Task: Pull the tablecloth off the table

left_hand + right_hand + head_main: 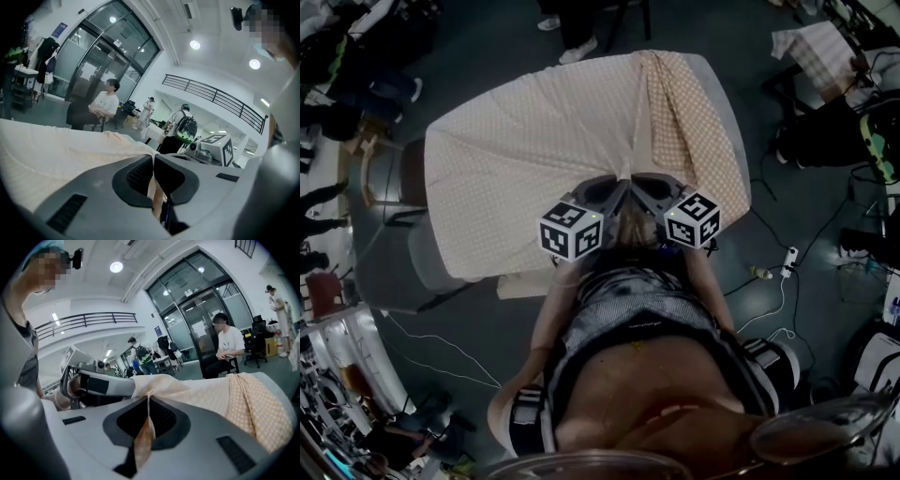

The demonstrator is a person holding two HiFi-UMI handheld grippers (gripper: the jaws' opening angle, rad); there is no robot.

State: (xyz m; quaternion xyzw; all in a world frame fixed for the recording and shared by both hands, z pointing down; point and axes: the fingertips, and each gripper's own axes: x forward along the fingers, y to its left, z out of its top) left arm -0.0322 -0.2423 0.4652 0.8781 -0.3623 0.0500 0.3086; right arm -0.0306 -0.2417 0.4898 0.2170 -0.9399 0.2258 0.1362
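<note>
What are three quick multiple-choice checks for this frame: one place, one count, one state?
1. Where do the left gripper and right gripper meet the cream dotted fabric tablecloth?
A. Its far edge. B. Its near edge, side by side. C. Opposite ends.
2. How many grippers pinch cloth?
A. None. B. One. C. Two.
3. What is the tablecloth's state on the grey table?
A. Covering most of it, puckered toward the grippers. B. Wholly on the floor. C. Folded in a neat stack.
Answers: 1 B, the head view shows both at the person's side; 2 C, each gripper view shows cloth between closed jaws; 3 A, creases fan from the pinch and only grey margins show.
</note>
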